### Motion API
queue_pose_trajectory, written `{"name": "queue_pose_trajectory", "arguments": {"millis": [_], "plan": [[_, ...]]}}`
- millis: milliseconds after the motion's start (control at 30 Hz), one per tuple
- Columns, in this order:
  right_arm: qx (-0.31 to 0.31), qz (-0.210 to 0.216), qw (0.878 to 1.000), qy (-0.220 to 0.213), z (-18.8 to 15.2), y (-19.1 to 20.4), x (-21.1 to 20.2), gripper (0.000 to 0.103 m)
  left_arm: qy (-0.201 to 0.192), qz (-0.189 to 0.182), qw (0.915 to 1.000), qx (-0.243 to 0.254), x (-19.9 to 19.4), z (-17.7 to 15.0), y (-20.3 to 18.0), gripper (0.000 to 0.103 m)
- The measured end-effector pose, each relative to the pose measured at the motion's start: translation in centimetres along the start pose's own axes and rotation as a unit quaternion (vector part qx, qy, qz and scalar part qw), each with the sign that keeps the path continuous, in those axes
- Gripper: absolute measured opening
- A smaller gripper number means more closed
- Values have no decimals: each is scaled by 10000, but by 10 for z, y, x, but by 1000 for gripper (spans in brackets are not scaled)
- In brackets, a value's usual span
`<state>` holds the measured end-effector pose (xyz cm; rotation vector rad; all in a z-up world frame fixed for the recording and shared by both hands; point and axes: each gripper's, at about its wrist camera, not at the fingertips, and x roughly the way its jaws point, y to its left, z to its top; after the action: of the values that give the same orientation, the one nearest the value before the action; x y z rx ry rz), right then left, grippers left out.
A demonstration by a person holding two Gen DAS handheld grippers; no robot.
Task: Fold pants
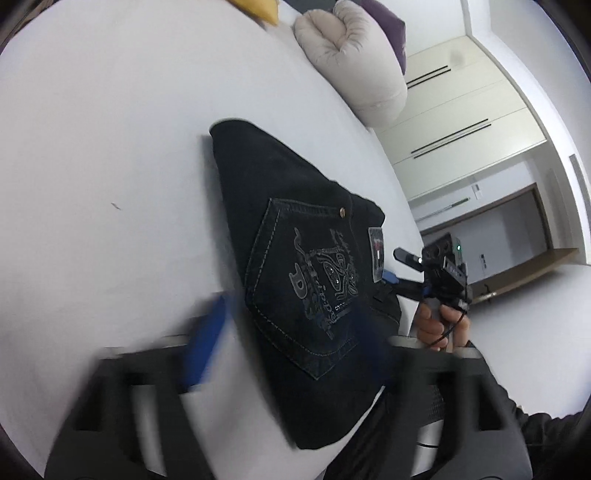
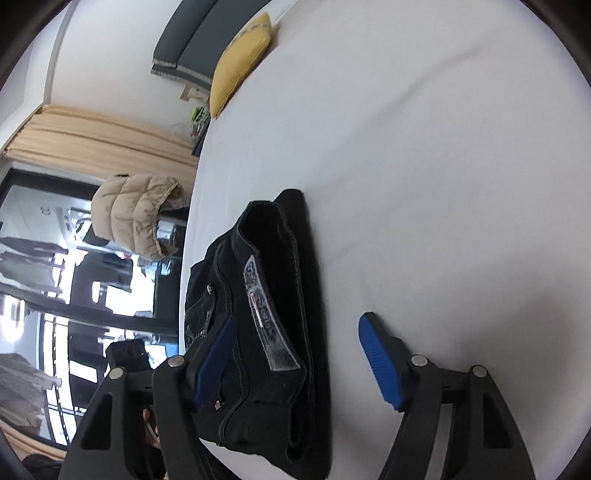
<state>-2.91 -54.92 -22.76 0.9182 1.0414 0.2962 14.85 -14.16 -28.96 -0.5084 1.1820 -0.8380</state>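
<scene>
Dark denim pants (image 1: 295,266) lie folded into a compact stack on the white bed (image 1: 110,147), back pocket with embroidery facing up. My left gripper (image 1: 291,343) is open; its blurred blue pads (image 1: 207,343) straddle the near end of the stack without pressing it. In the right wrist view the pants (image 2: 266,332) show their waistband and leather patch. My right gripper (image 2: 299,363) is open too, one blue pad (image 2: 216,365) beside the waistband and the other over bare sheet. The right gripper (image 1: 406,273) also appears at the stack's far side, held by a hand (image 1: 439,325).
A beige rolled cushion (image 1: 354,62) and a purple pillow (image 1: 388,22) lie at the bed's far end, with a yellow pillow (image 2: 240,62) near the headboard. Wardrobe doors (image 1: 461,122) stand beyond the bed's edge. A beige puffer jacket (image 2: 136,218) hangs off the bed by the window.
</scene>
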Motion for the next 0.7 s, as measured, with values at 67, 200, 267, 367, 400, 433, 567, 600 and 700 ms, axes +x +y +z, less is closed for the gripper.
{"name": "queue_pose_trajectory", "arguments": {"millis": [67,200,267,367,400,433,567,600,700], "plan": [[-79,-16,9998,182,4,4,9,72,87,-87,9999,-76,7,1,2,77],[-176,-248,9983,502,10,14,28,72,192,-131,9988,-435,21,15,9,77],[-228,-376,9971,617,13,20,37,72,284,-95,9982,-523,23,19,10,76],[-324,-566,9950,755,13,33,52,57,559,178,9976,-370,30,25,3,49],[-385,-688,9939,773,14,36,56,54,645,415,9966,-317,35,26,0,39],[-462,-811,9927,765,12,40,59,47,665,487,9961,-310,37,26,-1,35],[-805,-1240,9873,584,6,62,59,27,636,498,9962,-320,35,27,-5,20],[-859,-1313,9862,524,3,68,56,24,610,499,9966,-247,32,28,-12,19],[-974,-1321,9859,329,2,90,47,19,545,482,9973,-57,19,36,-29,17]]}}
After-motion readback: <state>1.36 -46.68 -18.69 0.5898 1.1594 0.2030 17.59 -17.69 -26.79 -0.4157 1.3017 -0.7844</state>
